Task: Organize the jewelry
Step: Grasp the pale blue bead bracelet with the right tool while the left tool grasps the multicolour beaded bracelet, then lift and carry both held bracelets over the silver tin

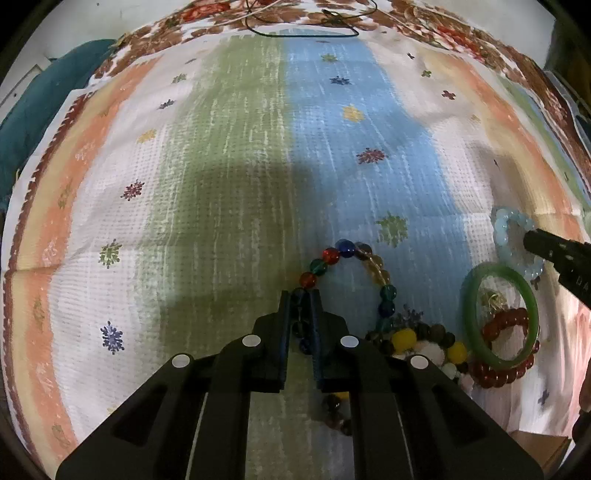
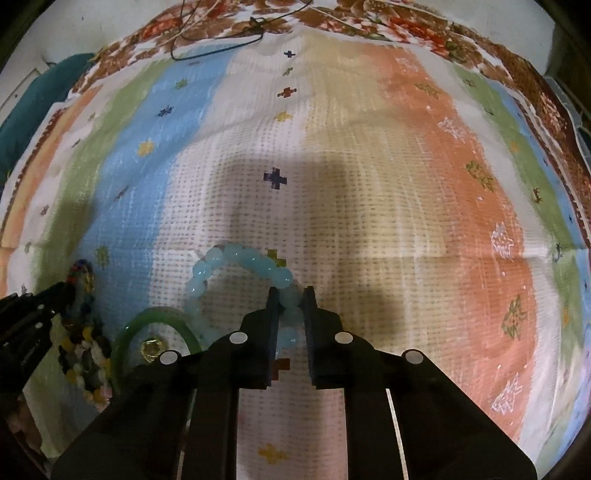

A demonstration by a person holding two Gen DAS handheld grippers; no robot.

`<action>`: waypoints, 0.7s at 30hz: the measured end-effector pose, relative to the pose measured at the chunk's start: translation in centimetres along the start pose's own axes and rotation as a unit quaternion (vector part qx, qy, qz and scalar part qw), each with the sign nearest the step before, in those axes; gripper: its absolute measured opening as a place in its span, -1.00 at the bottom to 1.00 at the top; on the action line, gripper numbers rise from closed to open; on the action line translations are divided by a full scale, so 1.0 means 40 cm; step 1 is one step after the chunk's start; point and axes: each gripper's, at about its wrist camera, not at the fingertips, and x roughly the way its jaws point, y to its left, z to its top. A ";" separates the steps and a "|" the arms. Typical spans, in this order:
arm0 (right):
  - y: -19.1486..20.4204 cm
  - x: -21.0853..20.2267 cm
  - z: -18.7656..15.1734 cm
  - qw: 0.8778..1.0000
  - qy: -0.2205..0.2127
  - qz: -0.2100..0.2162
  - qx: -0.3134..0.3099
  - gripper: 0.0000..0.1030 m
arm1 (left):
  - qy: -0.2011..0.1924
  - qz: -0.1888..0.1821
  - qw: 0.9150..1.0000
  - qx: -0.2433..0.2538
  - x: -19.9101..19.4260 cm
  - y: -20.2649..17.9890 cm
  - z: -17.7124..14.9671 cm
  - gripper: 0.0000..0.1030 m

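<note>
My left gripper [image 1: 300,295] is shut on a bracelet of multicoloured glass beads [image 1: 347,253], whose loop arcs ahead and to the right of the fingers. My right gripper [image 2: 291,293] is shut on a pale blue bead bracelet [image 2: 236,258], whose loop curves to the left of the fingers. That pale blue bracelet also shows in the left wrist view [image 1: 511,225] with the right gripper's tip on it. A green bangle [image 1: 498,317] lies over a red bead bracelet [image 1: 495,373]. A gold piece [image 2: 152,347] sits inside the bangle [image 2: 155,321].
A heap of mixed yellow, white and dark bead bracelets [image 1: 424,343] lies between the two grippers, also in the right wrist view [image 2: 85,354]. All rests on a striped woven cloth [image 1: 229,155]. A dark cord [image 1: 303,31] lies at the far edge. A teal cushion [image 1: 33,110] is at far left.
</note>
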 end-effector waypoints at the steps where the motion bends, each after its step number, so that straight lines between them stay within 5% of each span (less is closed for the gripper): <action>1: 0.000 -0.006 0.000 1.000 -0.002 0.001 0.000 -0.77 | 0.001 -0.001 1.000 -0.001 -0.003 0.001 -0.002 -0.82; 21: 0.037 -0.181 -0.055 0.998 -0.046 0.018 -0.033 -0.77 | -0.047 -0.025 0.999 0.000 -0.199 -0.038 -0.028 -0.82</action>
